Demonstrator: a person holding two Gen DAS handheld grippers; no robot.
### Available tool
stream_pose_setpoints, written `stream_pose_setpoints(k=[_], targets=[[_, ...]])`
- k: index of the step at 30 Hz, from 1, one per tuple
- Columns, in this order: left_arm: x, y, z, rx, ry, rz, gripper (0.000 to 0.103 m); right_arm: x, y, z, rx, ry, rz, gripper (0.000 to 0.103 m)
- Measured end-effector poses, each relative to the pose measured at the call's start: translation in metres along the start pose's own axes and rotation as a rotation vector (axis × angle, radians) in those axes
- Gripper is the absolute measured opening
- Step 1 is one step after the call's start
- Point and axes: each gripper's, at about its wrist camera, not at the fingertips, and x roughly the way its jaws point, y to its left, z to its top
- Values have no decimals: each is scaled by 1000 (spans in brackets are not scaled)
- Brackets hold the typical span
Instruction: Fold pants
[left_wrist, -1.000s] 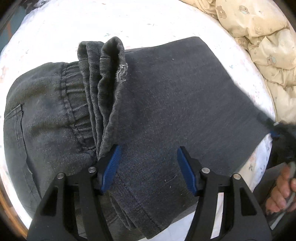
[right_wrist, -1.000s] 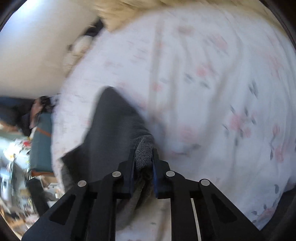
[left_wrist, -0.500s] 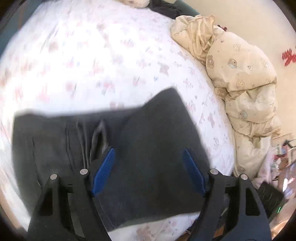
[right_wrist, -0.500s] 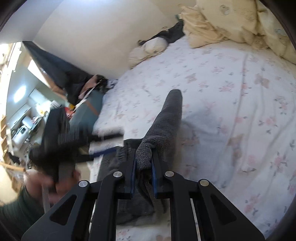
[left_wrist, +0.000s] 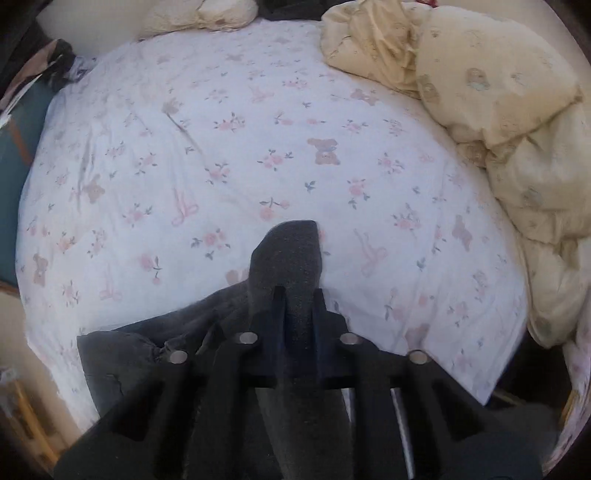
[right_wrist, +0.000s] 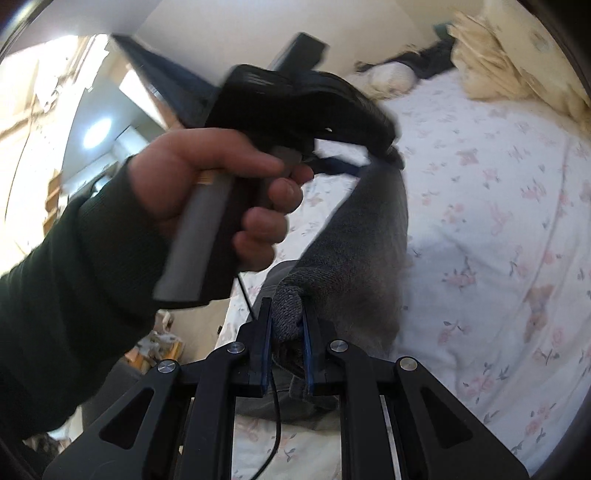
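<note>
The dark grey pants (left_wrist: 288, 251) are pinched as a raised fold in my left gripper (left_wrist: 298, 295), which is shut on the cloth and points steeply down over the bed. The rest of the fabric sags to the lower left (left_wrist: 122, 354). In the right wrist view my right gripper (right_wrist: 287, 306) is shut on another bunched edge of the pants (right_wrist: 362, 240). From there the cloth stretches up to the left gripper (right_wrist: 373, 162), held by a hand (right_wrist: 207, 177) in a dark sleeve (right_wrist: 74, 277).
A white floral bed sheet (left_wrist: 258, 147) lies under the pants. A crumpled cream quilt (left_wrist: 517, 129) fills the right side and a pillow (left_wrist: 199, 14) lies at the far end. The bed's near edge and room clutter (right_wrist: 155, 343) are at the lower left.
My left gripper was open over the flat pants; now it is shut on a fold and has risen. The right gripper has lifted and rolled with its edge, so the cloth hangs between both.
</note>
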Motion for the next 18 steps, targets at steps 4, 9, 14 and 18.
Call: stream_pose_setpoints(k=[4, 9, 14, 18], targets=[[-37, 23, -12, -2, -36, -39, 8, 5, 17, -5, -57, 23, 84, 14], [-87, 66, -34, -20, -77, -3, 8, 21, 49, -10, -83, 58, 164, 14], [-99, 127, -68, -91, -88, 37, 8, 63, 92, -27, -155, 133, 121, 14], [-91, 175, -97, -142, -85, 72, 8, 107, 119, -46, -168, 203, 70, 15]])
